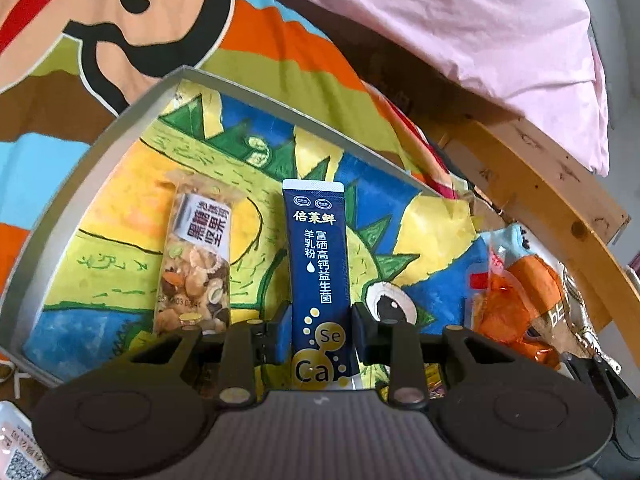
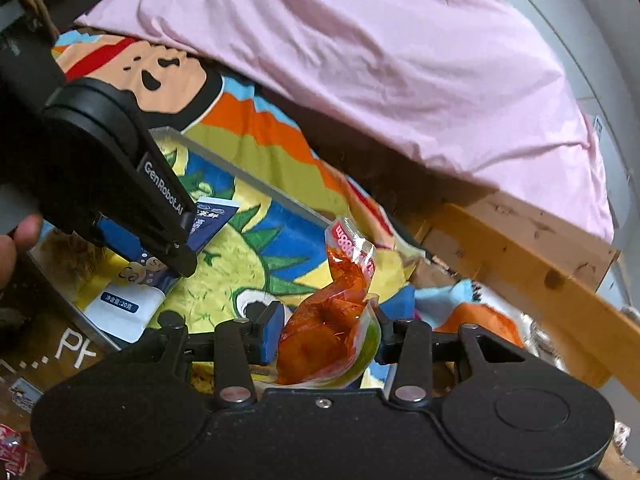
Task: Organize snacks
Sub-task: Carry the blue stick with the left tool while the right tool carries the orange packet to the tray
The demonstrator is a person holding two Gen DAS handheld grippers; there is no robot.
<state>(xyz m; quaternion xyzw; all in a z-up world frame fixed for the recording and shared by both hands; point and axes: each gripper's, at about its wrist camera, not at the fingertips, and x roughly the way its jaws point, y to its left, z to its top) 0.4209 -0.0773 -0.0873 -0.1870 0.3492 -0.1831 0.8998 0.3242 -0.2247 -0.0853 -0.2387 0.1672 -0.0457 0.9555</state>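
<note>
My left gripper (image 1: 322, 330) is shut on a dark blue milk-powder sachet (image 1: 318, 264) and holds it over the grey-rimmed tray (image 1: 80, 160) with a bright dinosaur drawing on its floor. A clear nut snack bar (image 1: 196, 260) lies flat in the tray to the sachet's left. My right gripper (image 2: 328, 332) is shut on an orange-red snack packet (image 2: 340, 312), held at the tray's right side. The left gripper and its sachet (image 2: 208, 224) also show in the right wrist view. The orange packet shows at right in the left wrist view (image 1: 516, 300).
The tray sits on a colourful cartoon blanket (image 1: 260, 48). A pink sheet (image 2: 360, 60) covers the bed behind, with a wooden bed rail (image 2: 532, 264) at right. More wrapped snacks (image 2: 488, 316) lie by the rail. A white packet (image 1: 18, 444) lies at bottom left.
</note>
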